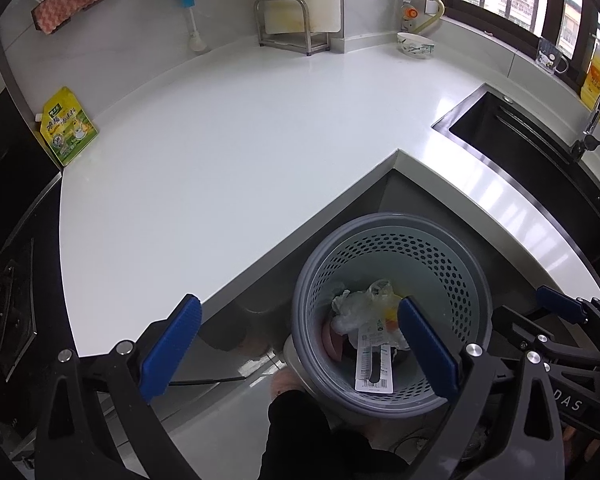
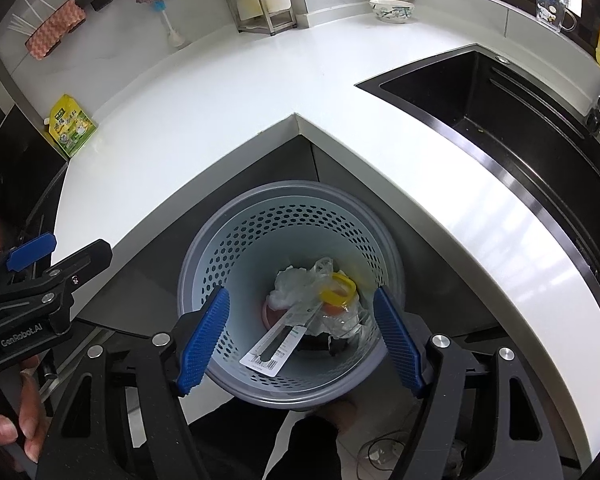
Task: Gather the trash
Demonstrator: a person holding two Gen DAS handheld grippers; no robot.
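— I'm holding the left gripper [image 1: 300, 348] spread and empty above the bin [image 2: 204, 264]; the right gripper [image 2: 302, 338] is gaping too. Trash [image 2: 312, 296] is lying inside.

— I'm worrying the pouch [image 1: 66, 126] left on the table [image 1: 228, 136] gets missed.

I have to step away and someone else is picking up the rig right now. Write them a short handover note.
Left hand-held gripper: open, empty, above the counter edge by the bin.
Right hand-held gripper: open, empty, above the bin mouth.
Trash bin: on the floor in the counter's inner corner, holding a crumpled plastic bag, a yellow ring and a barcoded package.
Done: those pieces are binned.
Left: probably only the yellow-green pouch leaning at the counter's left end, if it counts as trash. Bowl and rack look like kitchenware.
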